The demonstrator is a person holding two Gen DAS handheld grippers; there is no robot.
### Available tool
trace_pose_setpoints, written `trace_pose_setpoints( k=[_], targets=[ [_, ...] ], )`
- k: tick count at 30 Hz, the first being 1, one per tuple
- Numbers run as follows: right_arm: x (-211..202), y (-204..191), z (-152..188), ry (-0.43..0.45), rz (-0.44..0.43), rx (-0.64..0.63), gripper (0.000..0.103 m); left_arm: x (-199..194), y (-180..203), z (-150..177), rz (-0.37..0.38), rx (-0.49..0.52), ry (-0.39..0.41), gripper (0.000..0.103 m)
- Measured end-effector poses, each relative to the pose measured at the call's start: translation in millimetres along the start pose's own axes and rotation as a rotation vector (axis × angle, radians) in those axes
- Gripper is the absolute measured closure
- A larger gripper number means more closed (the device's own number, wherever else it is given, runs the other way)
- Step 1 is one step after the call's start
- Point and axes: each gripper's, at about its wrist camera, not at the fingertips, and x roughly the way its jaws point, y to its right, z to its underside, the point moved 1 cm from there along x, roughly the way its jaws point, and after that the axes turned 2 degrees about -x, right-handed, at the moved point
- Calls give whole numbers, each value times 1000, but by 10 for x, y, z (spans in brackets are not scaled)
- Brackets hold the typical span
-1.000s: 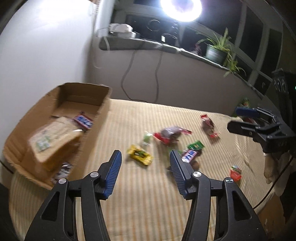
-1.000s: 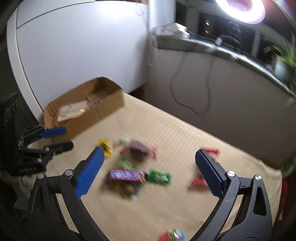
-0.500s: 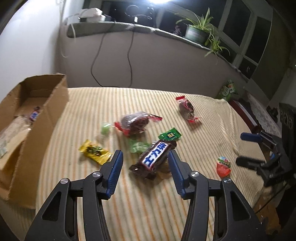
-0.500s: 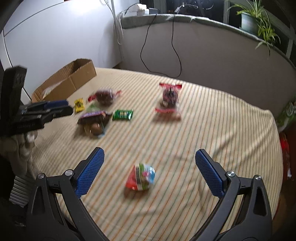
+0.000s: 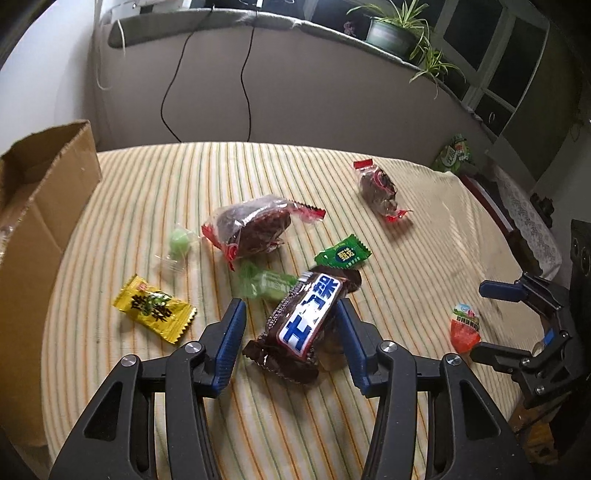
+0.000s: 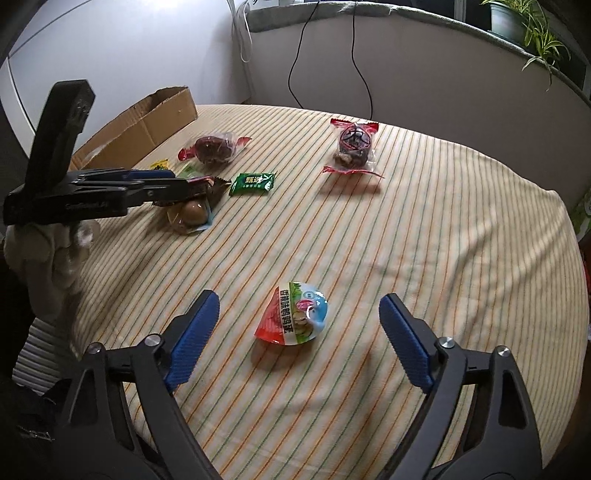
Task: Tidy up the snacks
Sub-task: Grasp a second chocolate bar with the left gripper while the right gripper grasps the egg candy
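Brown chocolate bar (image 5: 309,323) lies lengthwise between the left hand-held gripper's (image 5: 290,334) spread fingers.

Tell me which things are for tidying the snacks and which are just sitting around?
For the job:
chocolate bar
yellow candy
green packet
egg snack pack
two dark red-ended bags
cardboard box
left gripper
right gripper

Just lying about:
potted plant
black cables

cardboard box (image 5: 33,206) cut off at the left edge — its inside hidden, green candy (image 5: 180,239) blurred
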Motion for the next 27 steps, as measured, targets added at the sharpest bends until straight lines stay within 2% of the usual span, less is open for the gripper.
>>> trace_pose_setpoints(
  k=[3, 5, 8, 10, 12, 18, 27],
  targets=[
    [29, -7, 2, -6, -9, -3, 17, 5, -4, 5, 8, -6, -1, 56],
    [49, -12, -1, -13, -12, -5, 22, 2, 5, 3, 12, -7, 3, 65],
    [88, -34, -5, -27, -15, -17, 30, 11, 34, 2, 0, -1, 10, 71],
    [117, -59, -5, -36, -19, -25, 36, 10, 46, 9, -3, -1, 15, 73],
    [140, -76, 2, -44, -18, -29, 46, 15, 54, 10, -6, 3, 18, 75],
    [145, -78, 11, -51, -8, -29, 62, 9, 61, 3, -9, -1, 27, 75],
    [101, -70, -1, -38, -9, -15, 67, -109, 45, 42, -23, -9, 58, 76]
  ],
)
